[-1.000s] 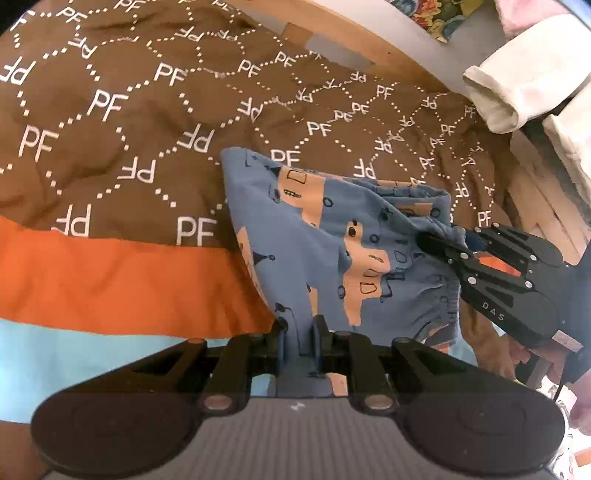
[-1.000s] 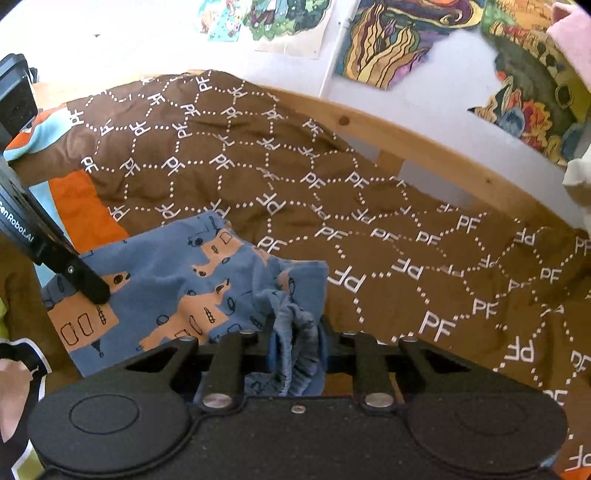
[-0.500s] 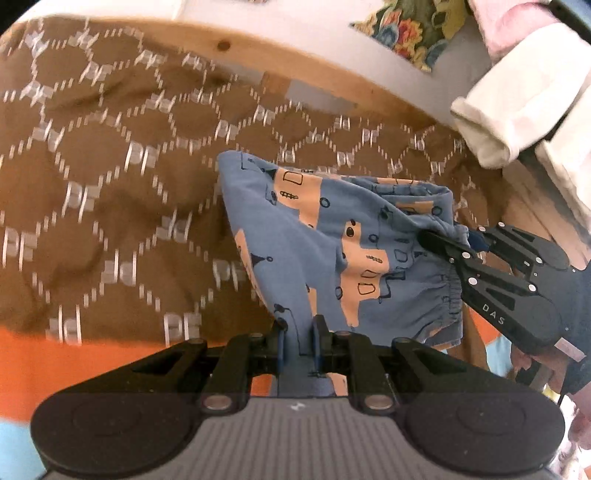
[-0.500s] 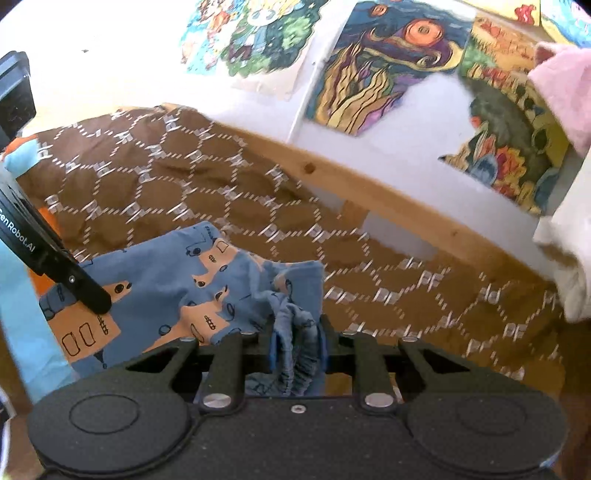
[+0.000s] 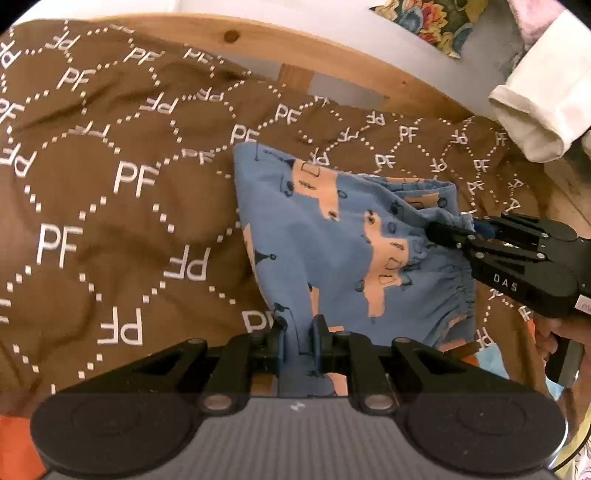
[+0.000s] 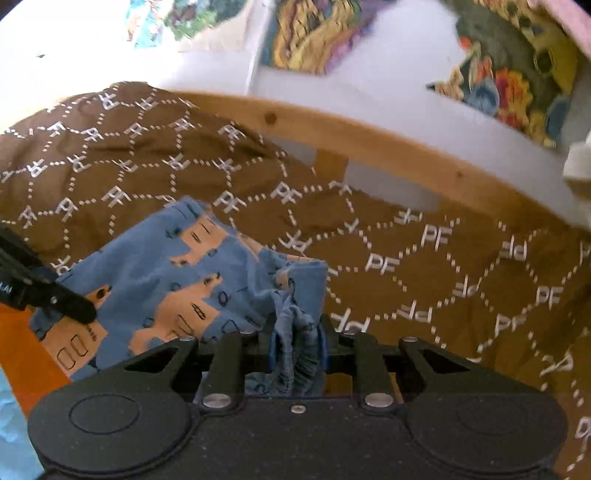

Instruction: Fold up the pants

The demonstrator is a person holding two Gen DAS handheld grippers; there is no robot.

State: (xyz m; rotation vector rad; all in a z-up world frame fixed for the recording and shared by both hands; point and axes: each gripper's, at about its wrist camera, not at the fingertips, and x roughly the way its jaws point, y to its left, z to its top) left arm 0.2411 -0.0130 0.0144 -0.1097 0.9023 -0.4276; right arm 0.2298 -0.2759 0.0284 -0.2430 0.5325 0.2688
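Small blue pants (image 5: 332, 236) with orange prints hang spread between both grippers over a brown quilt (image 5: 110, 184). My left gripper (image 5: 298, 328) is shut on one edge of the blue fabric at the bottom of its view. The right gripper (image 5: 436, 230) comes in from the right there and pinches the gathered waistband. In the right wrist view my right gripper (image 6: 297, 328) is shut on a bunched fold of the pants (image 6: 177, 273), and the left gripper (image 6: 83, 314) grips the cloth at the left edge.
A wooden bed rail (image 5: 332, 51) runs along the far side of the quilt, with a white wall and colourful pictures (image 6: 321, 33) behind. Cream cloth (image 5: 539, 107) hangs at the upper right. An orange band (image 6: 33, 354) of bedding lies near left.
Both grippers have carried the pants across the quilt toward the wooden rail. The orange and light blue bands have slid almost out of the left wrist view. Both grips are unchanged.
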